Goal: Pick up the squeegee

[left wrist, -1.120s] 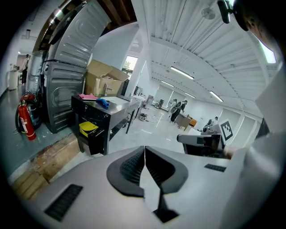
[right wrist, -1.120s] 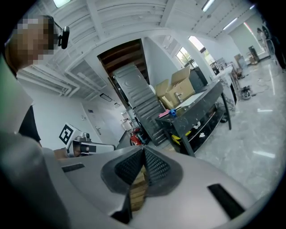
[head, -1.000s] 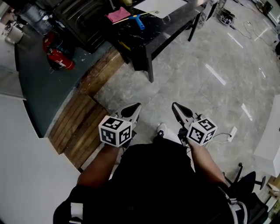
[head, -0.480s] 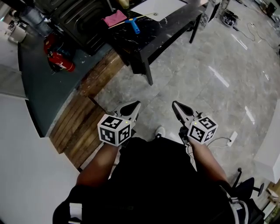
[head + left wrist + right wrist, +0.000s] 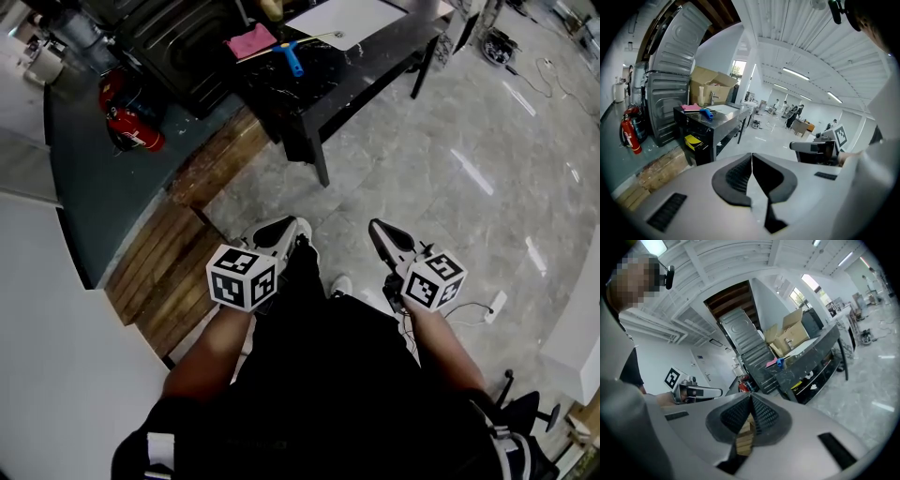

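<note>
On the black desk [image 5: 375, 45] ahead of me, the blue-handled squeegee [image 5: 292, 58] lies just beside a pink cloth [image 5: 251, 40], well apart from both my hands. My left tongs [image 5: 279, 228] and right tongs [image 5: 377, 228] hover low over the grey floor [image 5: 450, 187], each pressed tight together with nothing between.

1. No word, number or brand is legible in any view.
2. Cubes on the left gripper [image 5: 292, 225] and right gripper [image 5: 373, 225] carry black-and-white square marker patterns only, with no characters.
3. Fire extinguisher [image 5: 131, 131], far left: the label print is too small to read.
4. Yellow item [image 5: 693, 140] under the far table [image 5: 724, 117]: its markings are illegible.
</note>
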Demonstrator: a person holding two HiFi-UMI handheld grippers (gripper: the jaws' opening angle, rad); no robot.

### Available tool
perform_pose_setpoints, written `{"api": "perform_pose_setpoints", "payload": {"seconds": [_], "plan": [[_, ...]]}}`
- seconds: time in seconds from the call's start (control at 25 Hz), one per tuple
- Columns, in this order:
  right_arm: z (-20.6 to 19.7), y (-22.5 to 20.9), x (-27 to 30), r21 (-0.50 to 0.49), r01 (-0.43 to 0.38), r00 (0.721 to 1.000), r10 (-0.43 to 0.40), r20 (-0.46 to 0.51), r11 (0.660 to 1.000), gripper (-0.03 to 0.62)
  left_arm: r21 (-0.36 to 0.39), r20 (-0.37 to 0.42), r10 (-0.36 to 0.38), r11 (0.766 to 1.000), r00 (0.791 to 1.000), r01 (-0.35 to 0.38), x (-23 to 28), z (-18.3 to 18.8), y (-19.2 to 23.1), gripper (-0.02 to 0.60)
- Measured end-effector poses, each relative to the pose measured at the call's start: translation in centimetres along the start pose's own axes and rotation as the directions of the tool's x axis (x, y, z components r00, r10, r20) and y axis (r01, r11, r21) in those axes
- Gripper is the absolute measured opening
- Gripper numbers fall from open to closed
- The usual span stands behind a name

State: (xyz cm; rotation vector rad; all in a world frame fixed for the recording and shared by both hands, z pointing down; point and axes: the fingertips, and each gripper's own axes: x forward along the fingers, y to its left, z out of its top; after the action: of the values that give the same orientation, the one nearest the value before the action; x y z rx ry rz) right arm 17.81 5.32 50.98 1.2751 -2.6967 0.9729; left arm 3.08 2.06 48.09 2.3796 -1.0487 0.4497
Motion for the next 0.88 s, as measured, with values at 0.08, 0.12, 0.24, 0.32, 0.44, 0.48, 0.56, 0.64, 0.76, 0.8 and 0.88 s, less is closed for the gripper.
{"api": "perform_pose_setpoints", "payload": {"seconds": [0.08,0.12,0.24,0.32,0.44,0.48,0.56,0.64,0.76,0.8,0.88], "plan": [[0.3,-0.5,0.0,0.0,0.008,1.0,-0.008,0.011,1.0,0.009,-0.001,-0.001,-0.009,1.0,1.0,0.009,0.7,0.2,0.1,0.017],[0.3,-0.8,0.0,0.002,0.013,1.0,-0.013,0.018,1.0,0.009,0.0,0.001,-0.016,1.0,1.0,0.016,1.1,0.4,0.1,0.017],[0.7,-1.5,-0.2,0.008,0.041,0.999,-0.041,0.022,0.999,0.009,0.008,0.013,-0.038,0.999,0.999,0.038,2.4,1.5,0.2,0.017],[1.0,-1.9,-0.2,0.01,0.053,0.998,-0.053,0.026,0.999,0.009,0.014,0.028,-0.052,0.999,0.998,0.052,3.2,2.7,0.2,0.017],[1.7,-2.8,0.3,0.009,0.061,0.998,-0.061,0.032,0.998,0.009,0.021,0.053,-0.066,0.998,0.996,0.065,4.3,4.4,0.4,0.017],[1.9,-3.1,0.7,0.007,0.063,0.997,-0.063,0.032,0.998,0.009,0.021,0.058,-0.069,0.997,0.996,0.068,4.5,4.7,0.6,0.017],[2.6,-3.5,1.5,-0.001,0.063,0.997,-0.063,0.034,0.998,0.009,0.017,0.056,-0.069,0.997,0.996,0.069,5.0,4.8,1.2,0.017],[3.4,-3.8,2.5,-0.011,0.057,0.998,-0.057,0.041,0.998,0.009,0.01,0.046,-0.064,0.998,0.997,0.064,5.5,4.7,2.2,0.017],[4.6,-4.4,4.2,-0.025,0.062,0.998,-0.061,0.035,0.998,0.009,-0.004,0.045,-0.052,0.999,0.998,0.052,6.3,5.2,4.2,0.017],[4.9,-4.8,4.8,-0.025,0.065,0.998,-0.064,0.03,0.998,0.009,-0.009,0.051,-0.047,0.999,0.998,0.048,6.7,5.7,4.9,0.017],[5.9,-5.5,6.0,-0.027,0.072,0.997,-0.072,0.013,0.997,0.009,-0.021,0.064,-0.041,0.999,0.997,0.043,7.5,7.0,6.2,0.017]]}}
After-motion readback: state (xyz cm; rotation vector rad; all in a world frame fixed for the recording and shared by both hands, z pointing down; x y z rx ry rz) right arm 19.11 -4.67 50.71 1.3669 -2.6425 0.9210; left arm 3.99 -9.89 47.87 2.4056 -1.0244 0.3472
